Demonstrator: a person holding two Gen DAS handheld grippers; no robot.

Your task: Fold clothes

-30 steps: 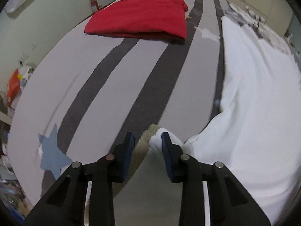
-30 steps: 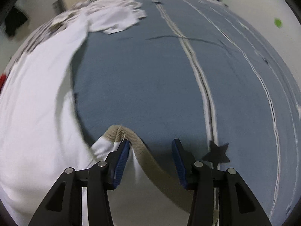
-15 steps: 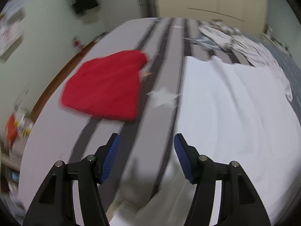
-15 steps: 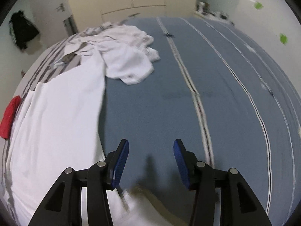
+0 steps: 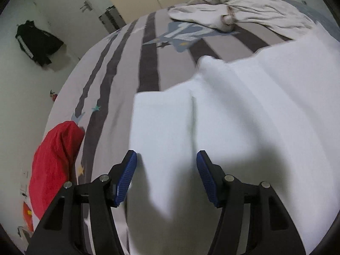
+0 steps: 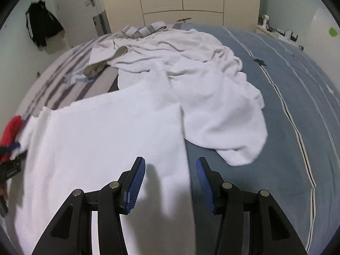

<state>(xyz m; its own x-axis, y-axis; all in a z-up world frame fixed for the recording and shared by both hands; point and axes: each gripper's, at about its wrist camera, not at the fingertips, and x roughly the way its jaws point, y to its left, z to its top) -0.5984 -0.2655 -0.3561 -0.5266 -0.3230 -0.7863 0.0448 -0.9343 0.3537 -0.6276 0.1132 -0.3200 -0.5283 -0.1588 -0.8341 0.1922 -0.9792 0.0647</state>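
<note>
Both tools are spread wide with nothing in them: left tool (image 5: 166, 177) and right tool (image 6: 170, 182) hover over the white garment (image 6: 102, 140), which lies flat on the bed (image 6: 297, 127). Red cloth (image 5: 53, 165) sits off to the left, maybe folded, it's blurry.

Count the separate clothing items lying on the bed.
3, perhaps more hidden: white garment spread under both tools, crumpled white pile beyond it toward the wardrobe, red garment at the left edge.
</note>
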